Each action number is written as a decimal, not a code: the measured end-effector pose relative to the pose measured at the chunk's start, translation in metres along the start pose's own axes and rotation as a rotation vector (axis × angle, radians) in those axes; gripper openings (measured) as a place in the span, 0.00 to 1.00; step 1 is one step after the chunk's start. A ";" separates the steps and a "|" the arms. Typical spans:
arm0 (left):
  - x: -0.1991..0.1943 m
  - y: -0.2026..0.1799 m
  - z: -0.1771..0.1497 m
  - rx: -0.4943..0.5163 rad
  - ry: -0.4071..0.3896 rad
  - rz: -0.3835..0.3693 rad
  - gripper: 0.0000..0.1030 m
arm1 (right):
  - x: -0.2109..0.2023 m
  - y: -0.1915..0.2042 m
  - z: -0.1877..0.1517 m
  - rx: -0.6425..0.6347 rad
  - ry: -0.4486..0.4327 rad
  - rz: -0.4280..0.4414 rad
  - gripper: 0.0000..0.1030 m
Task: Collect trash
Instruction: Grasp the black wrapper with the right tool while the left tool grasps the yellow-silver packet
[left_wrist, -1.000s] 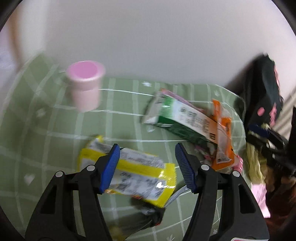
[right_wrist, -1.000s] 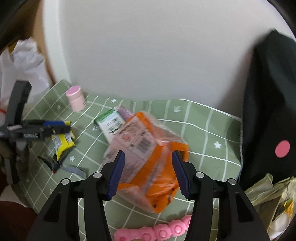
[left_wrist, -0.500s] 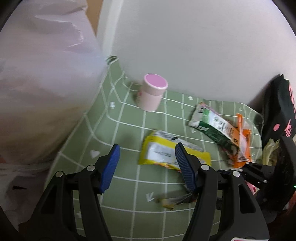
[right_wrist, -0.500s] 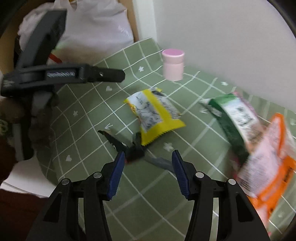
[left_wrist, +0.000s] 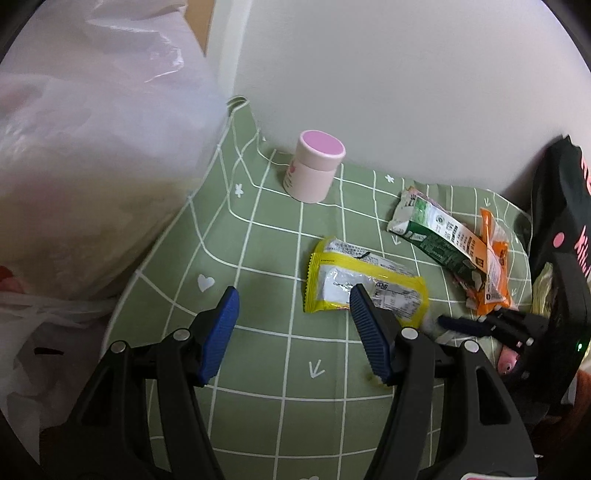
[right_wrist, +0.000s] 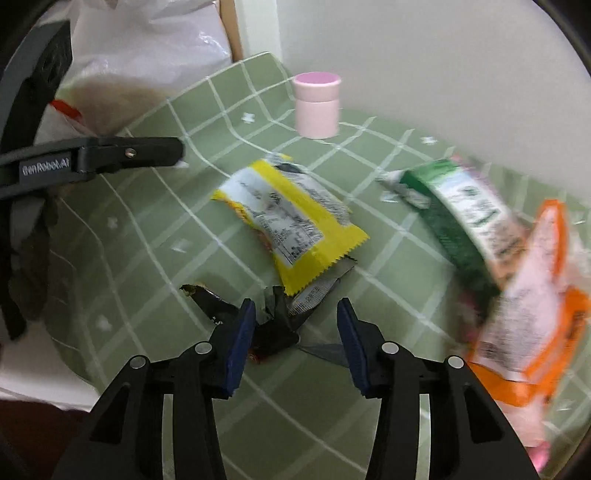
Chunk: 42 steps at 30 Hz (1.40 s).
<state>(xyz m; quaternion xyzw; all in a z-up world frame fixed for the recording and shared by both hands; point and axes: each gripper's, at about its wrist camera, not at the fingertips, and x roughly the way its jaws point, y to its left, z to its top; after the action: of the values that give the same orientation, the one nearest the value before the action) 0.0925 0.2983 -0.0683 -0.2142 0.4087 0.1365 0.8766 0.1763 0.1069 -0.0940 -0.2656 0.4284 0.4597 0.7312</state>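
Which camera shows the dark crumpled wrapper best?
The right wrist view: the dark crumpled wrapper lies whole between its closing, not yet touching jaws. In the left wrist view, only a sliver near the yellow wrapper may show.

A crumpled wrapper (right_wrist: 275, 325) lies between the right gripper's (right_wrist: 295, 341) closing jaws. A packet (right_wrist: 291, 225) lies just beyond it, a jar (right_wrist: 317, 105) farther back, a carton (right_wrist: 458, 210) right, a bag (right_wrist: 140, 48) far left.

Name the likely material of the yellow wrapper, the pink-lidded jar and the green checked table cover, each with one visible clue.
Yellow wrapper: glossy plastic film, probably; shiny glare, crimped serrated ends.
Pink-lidded jar: likely matte plastic; smooth, even colour.
Table cover: looks like wipeable vinyl or coated cloth; soft sheen, drapes at the edge.
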 end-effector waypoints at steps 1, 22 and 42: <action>0.000 -0.001 -0.001 0.000 0.001 -0.008 0.57 | -0.002 -0.005 -0.003 0.004 0.000 -0.022 0.42; 0.018 -0.004 -0.001 -0.032 0.028 -0.163 0.62 | -0.008 -0.042 -0.016 0.254 -0.004 0.125 0.19; 0.079 -0.049 0.015 0.048 0.165 -0.106 0.25 | -0.117 -0.100 -0.046 0.370 -0.194 -0.120 0.15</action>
<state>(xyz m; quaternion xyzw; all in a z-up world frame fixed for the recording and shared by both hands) 0.1725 0.2686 -0.1080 -0.2249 0.4708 0.0617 0.8508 0.2240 -0.0252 -0.0151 -0.1066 0.4167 0.3523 0.8312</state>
